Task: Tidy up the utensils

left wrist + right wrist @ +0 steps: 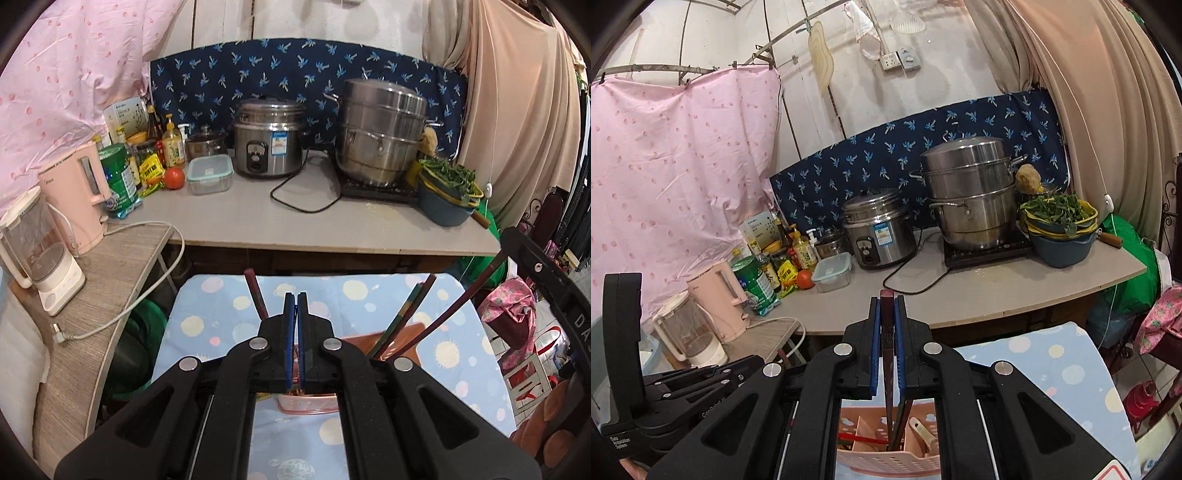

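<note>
Two grippers over a pink utensil holder on the planet-print cloth.

Left wrist view: left gripper fully closed, nothing between the pads, angled down above the holder; loose chopsticks already stand in it.

Right wrist view: right gripper clamped on a dark chopstick, tip aimed into a compartment. Step looks like insertion; next move likely calls for lowering, then letting go.

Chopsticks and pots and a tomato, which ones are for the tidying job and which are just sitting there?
For the job: dark chopstick in the right gripper, pink utensil holder, chopsticks already in it.

Just sitting there: rice cooker, steamer pot, tomato, pink kettle.
</note>
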The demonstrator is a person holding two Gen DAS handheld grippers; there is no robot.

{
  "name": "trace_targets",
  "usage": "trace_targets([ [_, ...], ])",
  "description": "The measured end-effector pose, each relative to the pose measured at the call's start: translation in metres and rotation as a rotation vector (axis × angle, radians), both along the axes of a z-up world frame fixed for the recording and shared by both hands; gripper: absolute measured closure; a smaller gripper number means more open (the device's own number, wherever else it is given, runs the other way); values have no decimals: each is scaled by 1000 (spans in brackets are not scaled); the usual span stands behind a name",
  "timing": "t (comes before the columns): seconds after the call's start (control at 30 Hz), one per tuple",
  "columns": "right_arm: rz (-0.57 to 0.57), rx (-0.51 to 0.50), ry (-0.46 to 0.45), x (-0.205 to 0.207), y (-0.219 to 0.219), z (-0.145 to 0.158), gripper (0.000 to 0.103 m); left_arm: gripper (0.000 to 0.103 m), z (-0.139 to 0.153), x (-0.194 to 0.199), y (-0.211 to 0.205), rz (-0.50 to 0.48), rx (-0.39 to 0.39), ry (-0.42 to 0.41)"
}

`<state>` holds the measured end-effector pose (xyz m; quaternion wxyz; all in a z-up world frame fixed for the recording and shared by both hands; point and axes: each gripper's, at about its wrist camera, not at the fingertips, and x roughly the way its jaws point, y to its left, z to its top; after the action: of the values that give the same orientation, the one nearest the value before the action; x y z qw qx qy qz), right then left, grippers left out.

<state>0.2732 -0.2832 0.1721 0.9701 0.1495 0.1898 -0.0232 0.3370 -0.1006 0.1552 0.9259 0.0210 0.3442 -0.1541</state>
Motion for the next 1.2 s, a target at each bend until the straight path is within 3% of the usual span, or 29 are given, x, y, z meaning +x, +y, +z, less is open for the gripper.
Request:
trace_targets([
  [0.33,32,-12,79,14,6,-30,96,101,-18,5,-5,-34,-30,35],
  [0.4,31,-11,78,13,6,-30,94,93,-19,4,-5,-37,-35,38],
  [0.47,30,-11,78,11,6,-30,89,62,-18,2,-3,-28,-42,34],
  [0.53,28,-6,75,7,5,-29,85,55,-16,-2,0,-9,-47,13],
  [0.8,41,-5,89,-17,7,-29,76,55,-12,-20,7,13,-46,-8],
  [1.2,61,-44,150,-72,22,-42,61,44,-18,-70,11,38,6,-58],
])
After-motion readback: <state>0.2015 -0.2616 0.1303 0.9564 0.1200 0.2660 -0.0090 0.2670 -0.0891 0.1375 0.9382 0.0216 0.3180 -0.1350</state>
